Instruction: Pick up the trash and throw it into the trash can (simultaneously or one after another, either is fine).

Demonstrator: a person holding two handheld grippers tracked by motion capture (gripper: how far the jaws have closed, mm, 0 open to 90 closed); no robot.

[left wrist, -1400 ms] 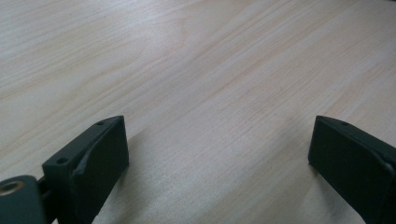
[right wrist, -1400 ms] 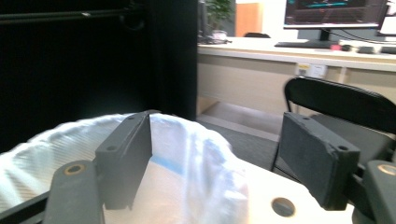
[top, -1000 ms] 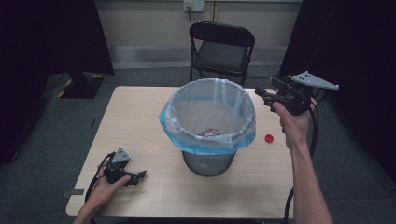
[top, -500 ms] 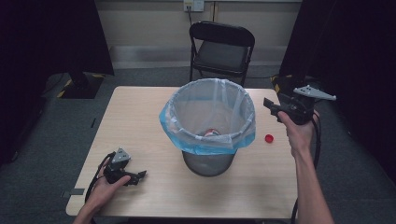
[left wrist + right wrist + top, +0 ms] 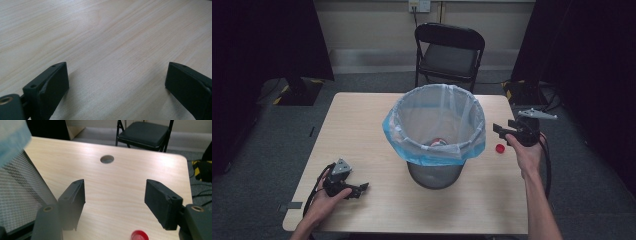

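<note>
Your right gripper [image 5: 501, 132] is down beside the bin now, out on the right side of the table [image 5: 362, 125], its jaws apart with nothing between them, and they have just been closing in a little. The red bottle cap [image 5: 499, 148] lies on the wood just beside that gripper, on its near side, right of the mesh wastebasket [image 5: 434, 172]. In your right gripper view the cap [image 5: 139, 235] sits low at the bottom edge, between the lines of the two jaws but below them, not touched by either pad. The black mesh wall [image 5: 22, 192] of the basket fills the left of that view, with a bit of the blue bag liner [image 5: 12, 140] folded over above it. A round hole [image 5: 107, 159] in the tabletop shows farther on, and the black folding chair [image 5: 145, 132] stands past the table's far edge.

From above, the liner [image 5: 434, 150] drapes over the basket's rim, and something red and white [image 5: 439, 142] lies at the bottom of the bin; what it is I cannot tell.

Your left gripper [image 5: 359, 189] rests low on the near left of the table, well apart from the basket. Its jaws stand wide apart over bare wood [image 5: 112, 50], holding nothing.
</note>
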